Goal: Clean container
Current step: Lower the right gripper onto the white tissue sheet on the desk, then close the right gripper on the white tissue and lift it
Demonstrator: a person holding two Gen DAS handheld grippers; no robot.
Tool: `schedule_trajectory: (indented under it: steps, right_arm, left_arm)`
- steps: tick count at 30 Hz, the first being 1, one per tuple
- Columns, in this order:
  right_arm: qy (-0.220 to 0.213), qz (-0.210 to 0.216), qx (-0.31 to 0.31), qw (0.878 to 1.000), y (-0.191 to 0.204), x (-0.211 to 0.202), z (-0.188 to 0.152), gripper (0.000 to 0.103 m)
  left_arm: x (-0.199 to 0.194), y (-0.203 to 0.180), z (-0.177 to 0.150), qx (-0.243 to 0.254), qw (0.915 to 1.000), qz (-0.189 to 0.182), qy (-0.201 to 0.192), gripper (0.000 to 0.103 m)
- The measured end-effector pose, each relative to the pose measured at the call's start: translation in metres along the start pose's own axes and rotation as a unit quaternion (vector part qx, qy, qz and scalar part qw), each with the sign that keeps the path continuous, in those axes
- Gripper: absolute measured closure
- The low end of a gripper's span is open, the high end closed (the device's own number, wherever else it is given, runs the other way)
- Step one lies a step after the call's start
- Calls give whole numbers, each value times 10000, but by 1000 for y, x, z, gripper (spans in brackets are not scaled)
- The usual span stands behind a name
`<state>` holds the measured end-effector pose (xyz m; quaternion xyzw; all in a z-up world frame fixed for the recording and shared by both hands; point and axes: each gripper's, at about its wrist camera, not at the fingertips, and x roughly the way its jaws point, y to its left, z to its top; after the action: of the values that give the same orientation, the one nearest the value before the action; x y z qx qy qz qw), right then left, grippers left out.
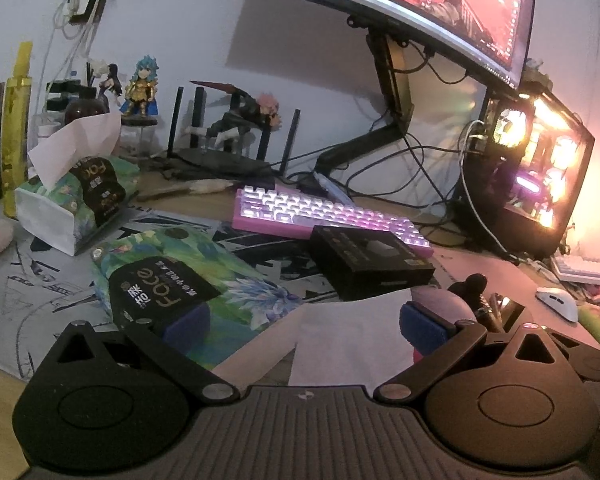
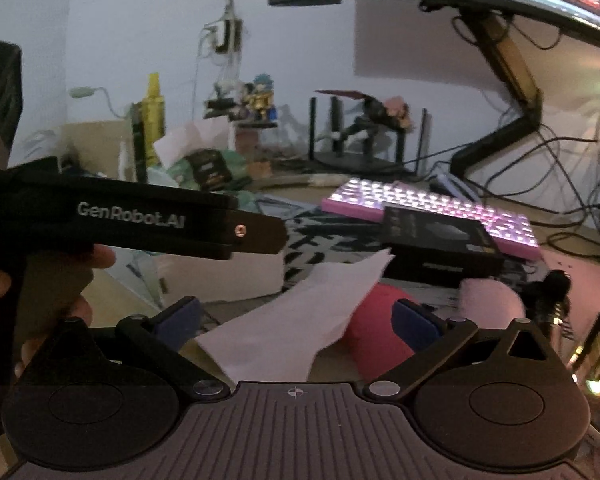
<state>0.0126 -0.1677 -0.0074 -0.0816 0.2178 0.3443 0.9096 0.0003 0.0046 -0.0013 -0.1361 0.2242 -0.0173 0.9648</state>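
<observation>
Container [image 2: 374, 336], pink and rounded, sits just inside the right gripper's [image 2: 298, 318] right finger, with a tissue [image 2: 320, 288] draped leftward. Both grippers gape empty. The left gripper [image 1: 306, 320] looks farther off.

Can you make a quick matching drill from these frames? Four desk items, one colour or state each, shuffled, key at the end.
Items:
1. keyboard
2. mouse
3. box in front of the keyboard
4. tissue pack at the left

Descriptions:
A. white, at the right edge of the desk
B. black, flat, closed
C. pink case, lit keys
D. open, a tissue sticking up from it

Pairs: 1-C, 2-A, 3-B, 4-D
</observation>
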Motion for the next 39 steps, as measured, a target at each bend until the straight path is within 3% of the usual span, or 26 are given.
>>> schedule_trajectory:
  steps: [4, 7, 12, 21, 30, 39]
  right_arm:
    - [157, -124, 55, 9998, -13, -1, -2, 10]
    - [651, -342, -318, 9968, 6, 19, 6, 11]
    - [510, -93, -331, 9981, 6, 29, 3, 16]
    - [835, -113, -675, 9942, 22, 50, 4, 29]
    - [931, 83, -462, 9946, 14, 62, 7, 35]
    - [903, 257, -597, 9938, 23, 61, 9, 71]
  left_arm:
    - [0, 2, 0, -10, 10000, 67, -8, 0]
    - [0, 5, 0, -52, 9999, 86, -20, 0]
    - [0, 8, 2, -82, 9999, 92, -26, 0]
    - [-1, 13, 3, -175, 9998, 50, -41, 0]
    - [-2, 21, 4, -372, 9993, -45, -59, 0]
    - [-4, 27, 6, -547, 9985, -33, -44, 0]
